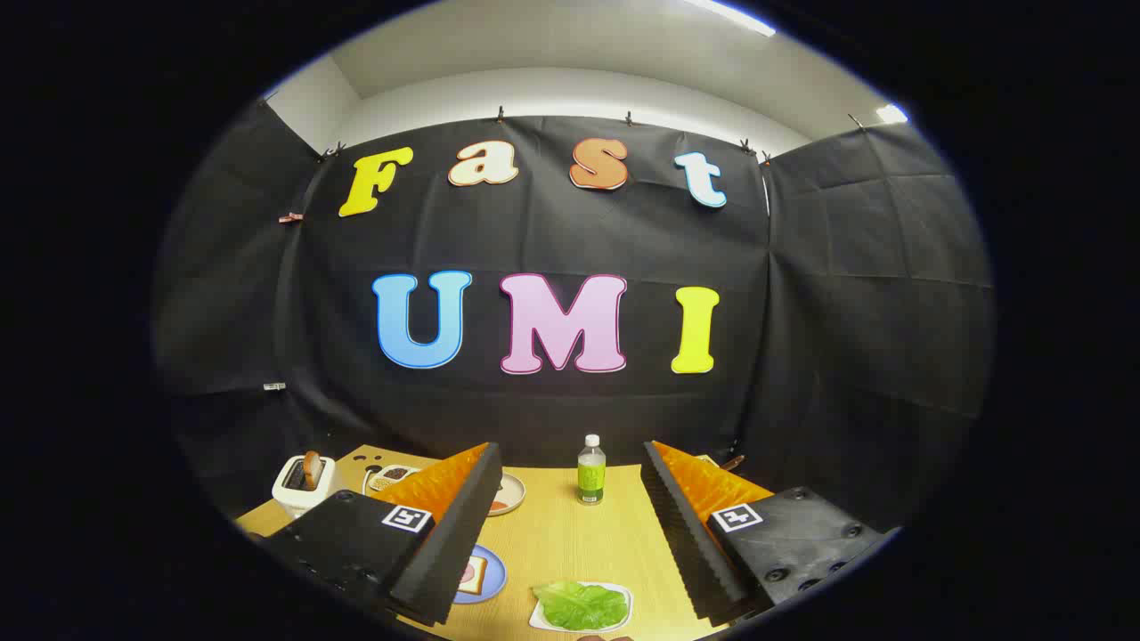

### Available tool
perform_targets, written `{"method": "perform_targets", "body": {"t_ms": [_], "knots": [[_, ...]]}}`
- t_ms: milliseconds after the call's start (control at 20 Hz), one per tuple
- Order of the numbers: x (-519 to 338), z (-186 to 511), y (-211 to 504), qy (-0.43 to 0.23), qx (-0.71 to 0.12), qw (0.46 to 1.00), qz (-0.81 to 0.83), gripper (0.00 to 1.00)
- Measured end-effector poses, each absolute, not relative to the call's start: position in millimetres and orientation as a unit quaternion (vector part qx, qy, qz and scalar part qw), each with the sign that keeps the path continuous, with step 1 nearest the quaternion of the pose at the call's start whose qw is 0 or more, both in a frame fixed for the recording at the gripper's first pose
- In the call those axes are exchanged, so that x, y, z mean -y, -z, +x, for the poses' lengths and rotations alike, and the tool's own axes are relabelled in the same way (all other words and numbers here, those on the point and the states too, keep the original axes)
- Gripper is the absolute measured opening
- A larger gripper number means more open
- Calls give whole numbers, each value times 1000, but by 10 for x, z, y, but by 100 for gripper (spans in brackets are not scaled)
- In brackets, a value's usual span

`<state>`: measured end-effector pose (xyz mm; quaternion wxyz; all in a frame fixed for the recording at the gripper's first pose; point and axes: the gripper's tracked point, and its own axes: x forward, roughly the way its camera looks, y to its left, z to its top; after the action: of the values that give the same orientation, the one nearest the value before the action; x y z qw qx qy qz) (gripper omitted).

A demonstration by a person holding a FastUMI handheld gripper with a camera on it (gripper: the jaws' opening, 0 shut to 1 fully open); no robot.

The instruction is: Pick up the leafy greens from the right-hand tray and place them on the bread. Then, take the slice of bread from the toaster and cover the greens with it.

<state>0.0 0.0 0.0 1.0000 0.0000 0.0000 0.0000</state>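
Lettuce leaves [580,604] on their white tray [537,616] lie nearest, between my fingers, which stand wide apart, gripping nothing [570,534]. Beside my left finger sits bread [472,575] on a blue plate [492,580]. Beyond, a green bottle [590,471]; far left, a toaster [305,484] with its slice [312,467].

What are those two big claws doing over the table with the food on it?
They belong to a gripper that a person holds to make a sandwich. Its jaws are wide open and hold nothing. Between them, on the wooden table, the leafy greens lie on a white tray. A slice of bread waits on a blue plate by the left jaw. Further back, the toaster holds another slice, and a bottle stands upright. Nothing has been picked up yet.
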Motion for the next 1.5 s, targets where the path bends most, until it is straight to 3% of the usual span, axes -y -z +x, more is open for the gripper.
{"method": "perform_targets", "body": {"t_ms": [850,1500], "knots": [[21,111,220,-2,-22,1000,9,98],[8,216,1277,-36,-143,989,8,98]]}}
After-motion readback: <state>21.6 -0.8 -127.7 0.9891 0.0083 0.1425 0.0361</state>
